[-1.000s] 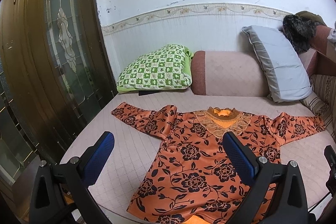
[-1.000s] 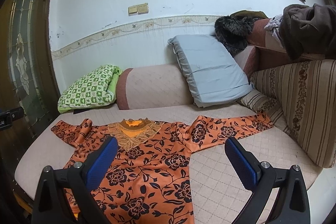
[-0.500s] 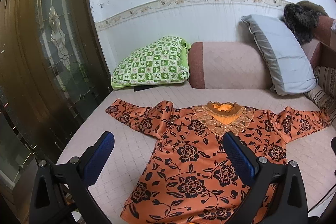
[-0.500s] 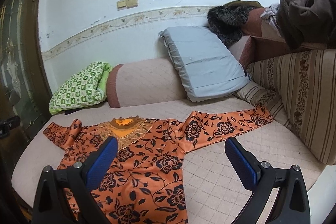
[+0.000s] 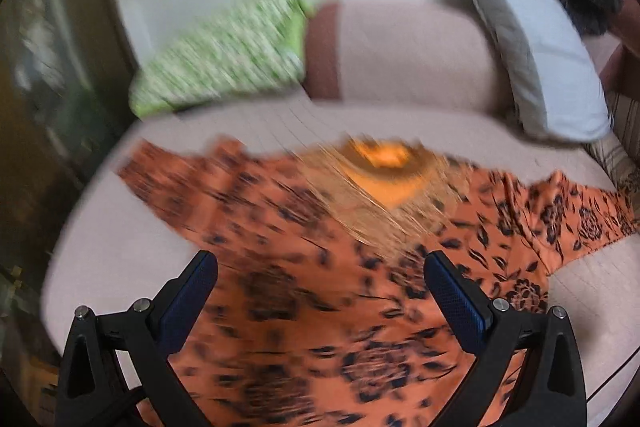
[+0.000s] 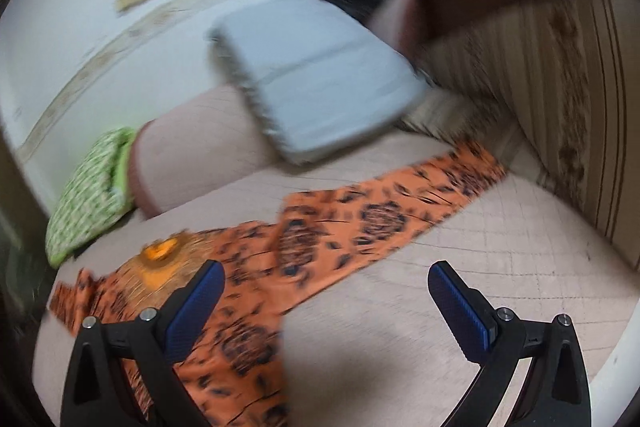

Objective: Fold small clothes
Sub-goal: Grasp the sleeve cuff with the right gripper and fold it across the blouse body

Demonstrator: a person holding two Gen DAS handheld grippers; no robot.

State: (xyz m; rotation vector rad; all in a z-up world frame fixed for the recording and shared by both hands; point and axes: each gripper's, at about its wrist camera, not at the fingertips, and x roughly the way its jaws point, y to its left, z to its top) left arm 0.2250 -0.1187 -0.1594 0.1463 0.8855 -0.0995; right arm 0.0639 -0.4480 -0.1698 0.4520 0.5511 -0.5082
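My right gripper (image 6: pixel 326 293) hangs with jaws spread wide, nothing between them, above the pink quilted couch seat (image 6: pixel 460 235). Frame blurred. Orange floral top (image 6: pixel 256 267) lies flat on the seat, one sleeve (image 6: pixel 400 211) stretched toward the striped backrest (image 6: pixel 560 99). Grey pillow (image 6: pixel 320 75) leans behind; green checked cushion (image 6: pixel 92 195) at far left.
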